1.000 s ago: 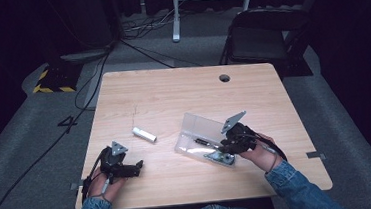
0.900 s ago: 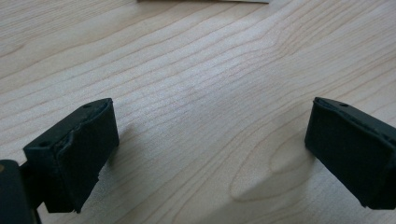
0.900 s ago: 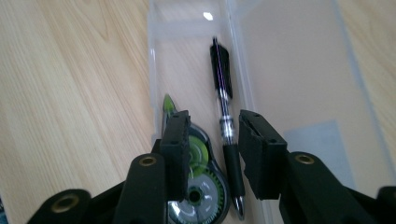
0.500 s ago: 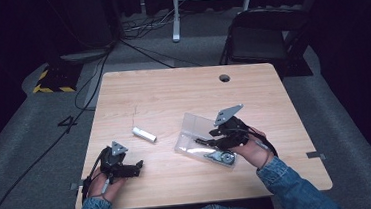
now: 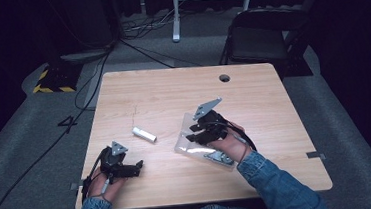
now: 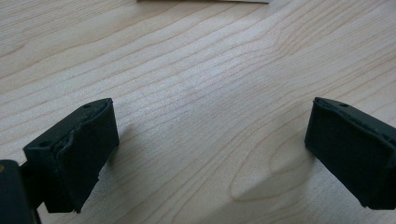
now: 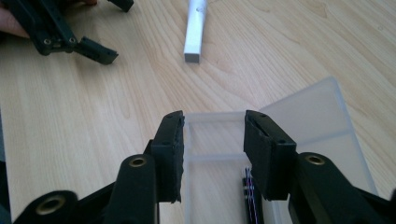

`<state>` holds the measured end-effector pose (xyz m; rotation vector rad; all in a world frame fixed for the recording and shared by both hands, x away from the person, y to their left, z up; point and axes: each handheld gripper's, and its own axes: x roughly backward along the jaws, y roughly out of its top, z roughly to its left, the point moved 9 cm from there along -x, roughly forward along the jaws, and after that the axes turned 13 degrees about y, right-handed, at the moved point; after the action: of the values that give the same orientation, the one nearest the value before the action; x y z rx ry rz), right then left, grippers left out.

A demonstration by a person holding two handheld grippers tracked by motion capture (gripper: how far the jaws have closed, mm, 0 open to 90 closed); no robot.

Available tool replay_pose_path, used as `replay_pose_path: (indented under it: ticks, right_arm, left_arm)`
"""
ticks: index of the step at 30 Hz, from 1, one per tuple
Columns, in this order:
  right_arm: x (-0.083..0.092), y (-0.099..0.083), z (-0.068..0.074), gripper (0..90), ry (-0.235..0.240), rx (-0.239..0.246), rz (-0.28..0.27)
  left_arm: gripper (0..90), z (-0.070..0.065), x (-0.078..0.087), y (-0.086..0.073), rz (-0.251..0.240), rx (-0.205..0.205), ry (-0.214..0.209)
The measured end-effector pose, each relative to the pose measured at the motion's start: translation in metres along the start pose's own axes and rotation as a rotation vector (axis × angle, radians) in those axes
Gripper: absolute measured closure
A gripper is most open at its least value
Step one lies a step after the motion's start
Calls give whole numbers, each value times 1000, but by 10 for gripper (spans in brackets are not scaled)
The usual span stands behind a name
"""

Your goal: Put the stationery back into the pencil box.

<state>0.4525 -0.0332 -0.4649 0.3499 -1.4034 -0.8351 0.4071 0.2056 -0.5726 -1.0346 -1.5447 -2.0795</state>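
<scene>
A clear plastic box [image 5: 193, 148] lies open on the wooden table [image 5: 172, 90], its lid [image 7: 317, 112] folded flat beside it. My right gripper [image 5: 191, 133] hovers over the box, pointing left. Its jaws [image 7: 214, 140] have just been opening and stand partly apart with nothing between them. Below them a dark item with coloured stripes [image 7: 250, 196] lies in the box [image 7: 212, 116]. A small white stick [image 5: 144, 134] lies left of the box, also seen from the right gripper [image 7: 195, 28]. My left gripper [image 5: 138, 168] rests near the front left edge, open wide over bare wood [image 6: 210, 140].
A grey metallic piece [image 5: 221, 158] lies by the box's near end under my right hand. The table has a round cable hole [image 5: 224, 78] at the back right. A dark chair [image 5: 258, 38] stands behind the table, and cables run across the floor at the left.
My right gripper has moved left and up over the open box, and its jaws stand a little wider. The left gripper has stayed in place.
</scene>
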Motion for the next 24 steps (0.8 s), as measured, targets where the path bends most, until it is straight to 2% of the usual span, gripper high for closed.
replay_pose_path:
  ticks: [4,8,13,19,24]
  right_arm:
    - [-13,11,-3,559,3,-10,7]
    - [-25,21,-6,546,6,-20,23]
    - [-36,33,-11,536,13,-29,12]
    - [-55,46,-17,530,-6,-14,25]
    - [-73,54,-20,512,8,-28,28]
  left_arm:
    - [30,1,2,-2,1,-11,0]
    - [30,0,3,-4,4,-4,-6]
    - [30,1,3,-4,2,-9,-4]
    - [30,0,3,-4,3,-6,-5]
    - [30,0,3,-4,3,-6,-5]
